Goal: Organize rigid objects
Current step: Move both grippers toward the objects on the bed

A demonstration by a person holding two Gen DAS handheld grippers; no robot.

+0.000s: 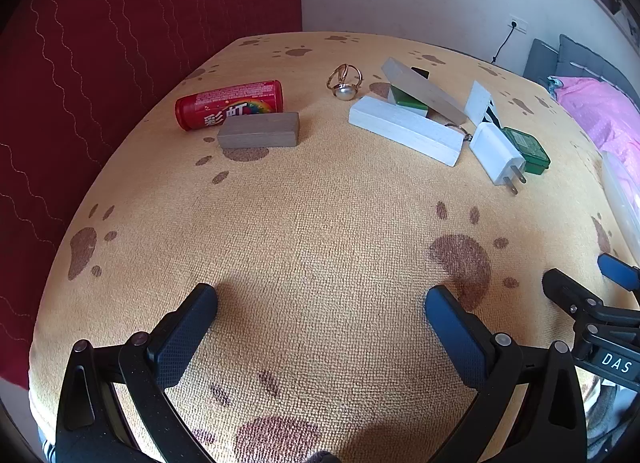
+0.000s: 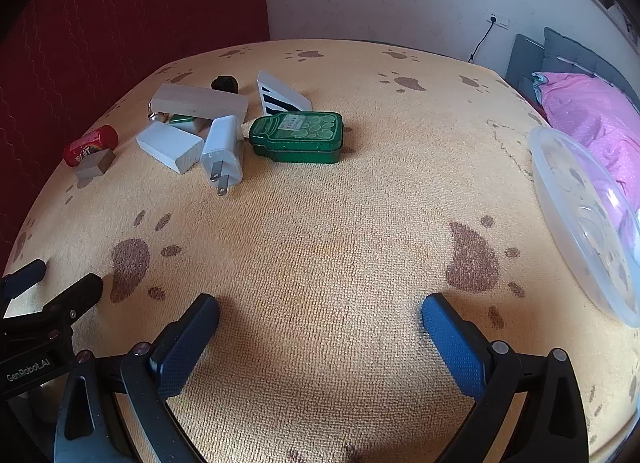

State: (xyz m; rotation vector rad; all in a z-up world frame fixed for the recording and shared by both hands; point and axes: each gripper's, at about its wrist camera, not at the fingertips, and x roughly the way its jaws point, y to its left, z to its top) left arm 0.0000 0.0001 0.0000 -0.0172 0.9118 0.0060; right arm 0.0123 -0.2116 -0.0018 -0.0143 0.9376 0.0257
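Not yet begun: both claws, left [image 1: 320, 303] and right [image 2: 320, 311], spread wide and empty over the table [image 2: 320, 223], clutter like the green tin [image 2: 298, 137] far off, clear tub [image 2: 584, 223] waiting rightward.

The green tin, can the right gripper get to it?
Probably yes. The right gripper is open, and only bare cloth lies between it and the green tin; the white charger sits close beside it.

Red can [image 1: 229, 104], green tin [image 2: 297, 137], paw-printed yellow cloth [image 1: 320, 223]
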